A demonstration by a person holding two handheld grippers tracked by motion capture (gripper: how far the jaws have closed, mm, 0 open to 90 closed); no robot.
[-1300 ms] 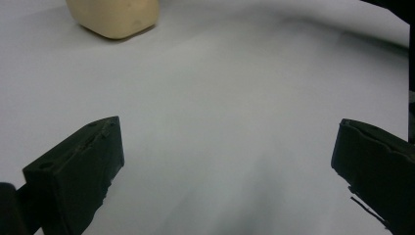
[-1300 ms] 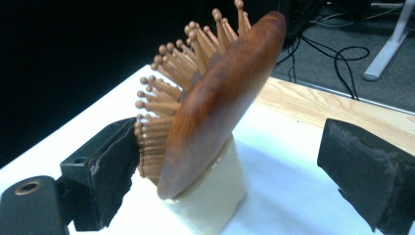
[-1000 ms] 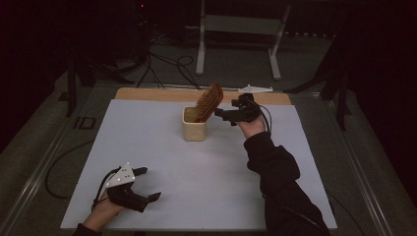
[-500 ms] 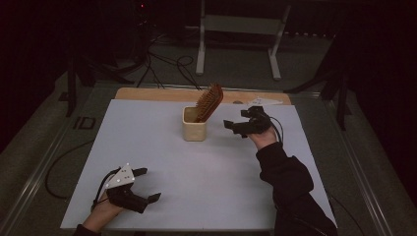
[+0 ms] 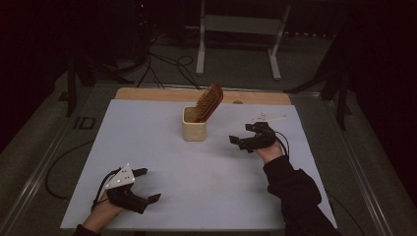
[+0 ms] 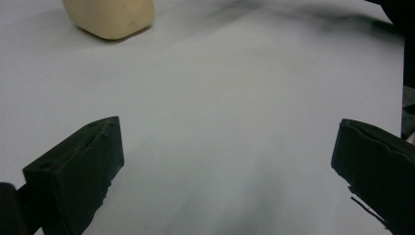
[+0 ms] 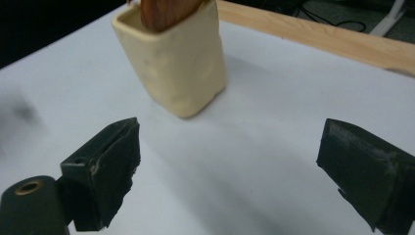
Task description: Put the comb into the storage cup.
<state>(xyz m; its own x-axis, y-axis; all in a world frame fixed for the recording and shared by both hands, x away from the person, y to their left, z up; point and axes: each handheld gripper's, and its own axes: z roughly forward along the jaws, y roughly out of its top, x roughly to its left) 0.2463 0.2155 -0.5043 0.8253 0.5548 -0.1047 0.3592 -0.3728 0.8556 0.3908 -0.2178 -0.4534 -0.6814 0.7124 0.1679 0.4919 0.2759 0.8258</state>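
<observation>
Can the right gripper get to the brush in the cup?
Probably yes. The right gripper is open and empty, beside the cream cup, with bare white table between them. The brush sticks up out of the cup, leaning, so nothing seems to block it.

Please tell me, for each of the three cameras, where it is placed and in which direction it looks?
High view: above the person's side, facing forward and down on the table; both forearms, left hand-held gripper, right hand-held gripper.
Left gripper view: on the left hand-held gripper, low over the table, jaws apart, cup far off.
Right gripper view: on the right hand-held gripper, jaws apart, facing the cup with the brush inside.
Shared: all show the cup.
</observation>
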